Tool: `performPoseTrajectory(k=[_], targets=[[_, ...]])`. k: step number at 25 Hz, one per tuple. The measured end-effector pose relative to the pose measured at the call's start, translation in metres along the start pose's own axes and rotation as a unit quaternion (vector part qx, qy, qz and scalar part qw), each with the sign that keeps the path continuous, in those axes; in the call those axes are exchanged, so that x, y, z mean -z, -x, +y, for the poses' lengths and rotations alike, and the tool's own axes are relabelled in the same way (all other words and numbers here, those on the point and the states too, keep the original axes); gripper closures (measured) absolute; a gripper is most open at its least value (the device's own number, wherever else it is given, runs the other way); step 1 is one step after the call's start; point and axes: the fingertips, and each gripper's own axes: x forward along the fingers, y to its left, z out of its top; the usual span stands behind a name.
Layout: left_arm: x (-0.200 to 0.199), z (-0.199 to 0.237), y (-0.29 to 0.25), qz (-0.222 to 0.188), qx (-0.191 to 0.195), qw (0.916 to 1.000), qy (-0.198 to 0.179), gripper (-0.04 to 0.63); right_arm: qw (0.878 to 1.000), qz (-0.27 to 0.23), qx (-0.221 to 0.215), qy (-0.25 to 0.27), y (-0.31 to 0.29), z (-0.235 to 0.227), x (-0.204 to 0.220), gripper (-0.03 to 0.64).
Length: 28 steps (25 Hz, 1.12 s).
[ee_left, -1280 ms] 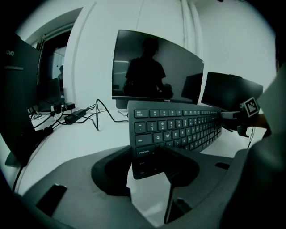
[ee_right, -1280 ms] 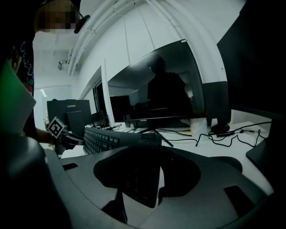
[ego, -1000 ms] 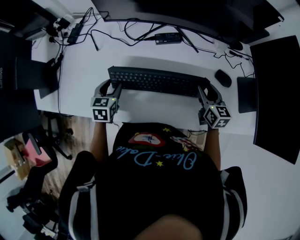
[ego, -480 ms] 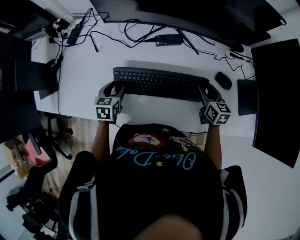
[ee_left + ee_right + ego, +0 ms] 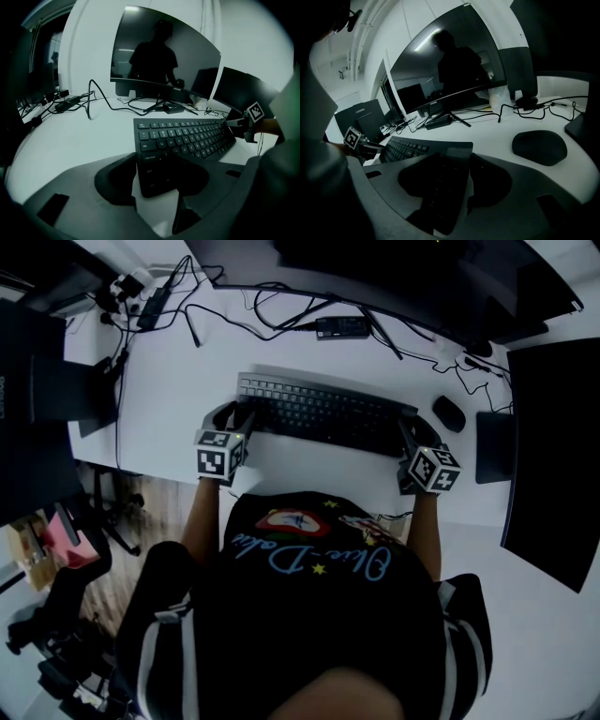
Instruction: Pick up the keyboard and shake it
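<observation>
— Where's the keyboard right now?

— Middle of the head view, stretched across the white desk and slanting slightly down to the right; the left gripper has its left end; the right gripper has the other end.

— Actually gripping it?

— Yes; in the left gripper view the corner with the caps lock key sits between the two dark jaws, which close on either side of it; the right gripper view shows the same at the far end; both sets of jaws stand fairly wide, filled by the keyboard.

— Is it off the desk?

— I can't tell from here; its upper-left keys catch more light than the rest.

— What's around it?

— A dark mouse just right of the right gripper, apart from the keyboard; a curved monitor along the top of the frame; loose cables running from the upper left; a small black box among them, above the keyboard.
</observation>
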Motion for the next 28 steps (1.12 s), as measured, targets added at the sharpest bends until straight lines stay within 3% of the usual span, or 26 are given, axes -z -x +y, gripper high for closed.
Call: performPoseTrajectory(k=[8, 17, 28], targets=[[0.004, 0.002, -0.005, 0.013, 0.001, 0.9998, 0.016, 0.41, 1.0, 0.023, 0.006, -0.016, -0.01, -0.006, 0.007, 0.439], [0.002, 0.003, -0.005, 0.012, -0.005, 0.9999, 0.009, 0.41, 0.999, 0.038, 0.02, -0.016, -0.014, -0.008, 0.011, 0.434], [0.0, 0.003, -0.004, -0.003, -0.002, 0.9999, 0.014, 0.408, 0.997, 0.021, 0.045, 0.051, -0.011, -0.009, 0.004, 0.425]])
